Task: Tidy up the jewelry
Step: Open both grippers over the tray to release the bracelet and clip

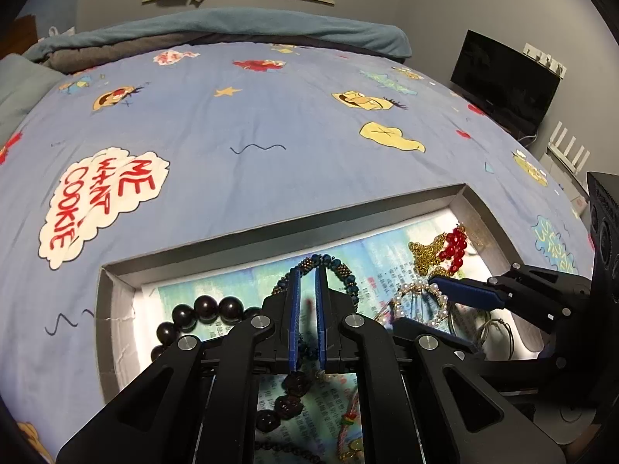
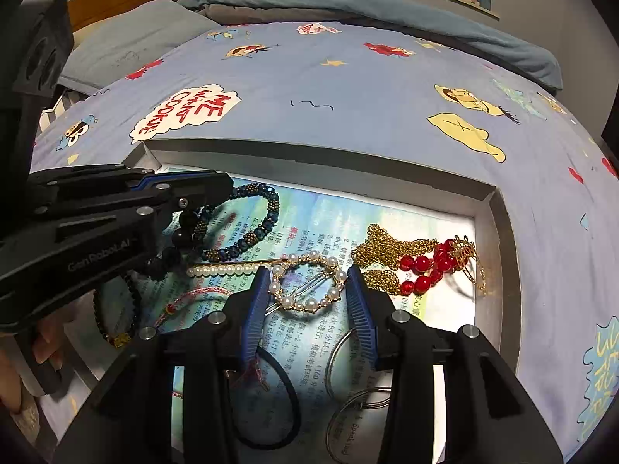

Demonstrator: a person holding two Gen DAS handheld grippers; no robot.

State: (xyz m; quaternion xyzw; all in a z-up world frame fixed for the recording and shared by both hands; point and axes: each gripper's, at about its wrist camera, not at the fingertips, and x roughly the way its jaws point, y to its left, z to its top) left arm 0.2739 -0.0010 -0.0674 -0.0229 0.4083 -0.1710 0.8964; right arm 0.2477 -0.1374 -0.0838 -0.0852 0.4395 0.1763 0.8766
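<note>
— Pearl worry first: standing the right gripper (image 2: pixel 307 270) over the pearl hair clip (image 2: pixel 288 302) in the tray (image 2: pixel 503 239), tongs spread to either side, pads just beside the pearls, not visibly squeezing. Probably risking a skid on closing: pinching round beads and popping the clip sideways into the gold chain (image 2: pixel 379 243).
— Agreeing. Worrying too about dragging that chain along, being tangled with the red beads (image 2: pixel 421 261) just beside.
— And holding the left gripper (image 1: pixel 307 270) pressed almost together over the blue beaded bracelet (image 1: pixel 340 266); seeming to pinch a strand, though not telling for sure.
— Risking, on lifting, hooking the black bead bracelet (image 1: pixel 216 305) lying just beside it and hauling both out.
— Also crowding: working both grippers close together inside one tray, inviting a knock.
— Reading anything?
— Reading "ME WANT COOKIE" in red on the bedspread (image 1: pixel 232 116), and "GenRobot.AI" moulded on the left gripper's side in the right wrist view. Seeing small printed characters on the page (image 2: pixel 329 224) lining the tray, mostly too fine to read; making out what looks like "Speaking" on a ring-hung tag (image 2: pixel 350 439), upside down.
</note>
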